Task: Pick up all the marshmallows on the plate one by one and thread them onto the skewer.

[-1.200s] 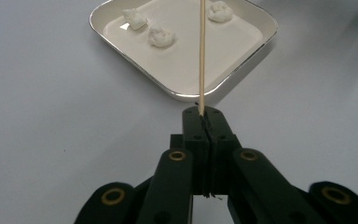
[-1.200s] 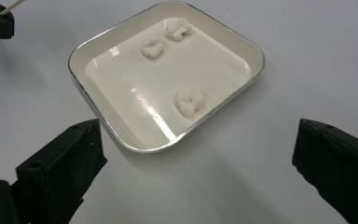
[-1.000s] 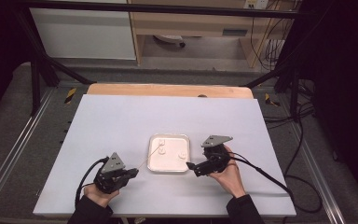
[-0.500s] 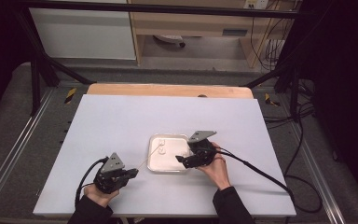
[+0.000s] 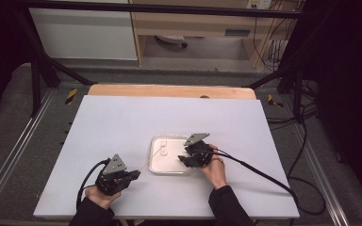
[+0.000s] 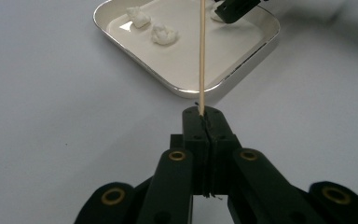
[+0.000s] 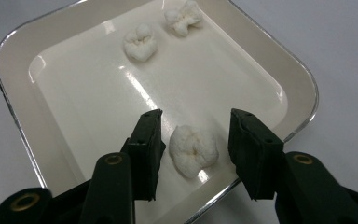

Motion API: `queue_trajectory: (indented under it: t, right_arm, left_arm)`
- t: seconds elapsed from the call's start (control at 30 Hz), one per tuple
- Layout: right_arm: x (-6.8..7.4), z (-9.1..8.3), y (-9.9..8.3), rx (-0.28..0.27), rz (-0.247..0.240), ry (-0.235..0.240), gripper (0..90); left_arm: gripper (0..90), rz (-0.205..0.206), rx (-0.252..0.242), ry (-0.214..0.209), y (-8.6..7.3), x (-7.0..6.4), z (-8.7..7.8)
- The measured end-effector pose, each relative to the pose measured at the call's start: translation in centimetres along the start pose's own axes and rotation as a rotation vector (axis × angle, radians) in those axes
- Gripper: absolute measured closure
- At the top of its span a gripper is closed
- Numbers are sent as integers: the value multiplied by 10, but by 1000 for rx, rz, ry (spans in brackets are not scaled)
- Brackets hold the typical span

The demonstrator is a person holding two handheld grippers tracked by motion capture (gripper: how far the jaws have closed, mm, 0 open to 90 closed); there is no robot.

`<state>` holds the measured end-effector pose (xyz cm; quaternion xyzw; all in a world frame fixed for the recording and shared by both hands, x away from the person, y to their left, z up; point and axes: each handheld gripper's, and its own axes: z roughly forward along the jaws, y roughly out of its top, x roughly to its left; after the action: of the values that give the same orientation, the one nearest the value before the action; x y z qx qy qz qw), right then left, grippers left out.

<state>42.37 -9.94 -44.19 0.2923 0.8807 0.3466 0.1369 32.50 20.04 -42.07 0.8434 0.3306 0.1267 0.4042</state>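
A white square tray (image 5: 156, 165) (image 6: 247, 60) (image 7: 23, 79) lies on the table with three white popcorn-like pieces in it. My right gripper (image 5: 183, 159) (image 7: 193, 149) is open over the tray's near edge, its jaws either side of one white piece (image 7: 193, 150). Two more white pieces (image 7: 141, 41) (image 7: 182, 17) (image 6: 164, 34) (image 6: 138, 17) lie at the tray's far side. My left gripper (image 5: 134, 174) (image 6: 204, 114) is shut on a thin wooden skewer (image 6: 202, 51) (image 5: 152, 157), which points over the tray.
The white table top (image 5: 122, 122) has a wooden strip (image 5: 169, 91) along its far edge. Black cables (image 5: 264, 174) trail from my right gripper over the table's right side. Dark frame bars and shelving stand beyond the table.
My right gripper has moved left from beside the tray to over its near right part, around a white piece. The left gripper has stayed in place.
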Motion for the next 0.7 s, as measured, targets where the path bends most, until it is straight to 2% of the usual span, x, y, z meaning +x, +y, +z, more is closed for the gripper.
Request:
queue_trajectory:
  t: [0.17,0.37,0.7]
  right_arm:
    - [0,1,-1,12,-10,-1,594]
    - [-1,2,-1,17,2,20,639]
    - [-3,2,-1,11,40,42,692]
  left_arm:
    - [884,-1,0,-1,0,0,1]
    - [884,1,3,-2,0,-1,1]
    - [884,-1,0,-2,0,-1,2]
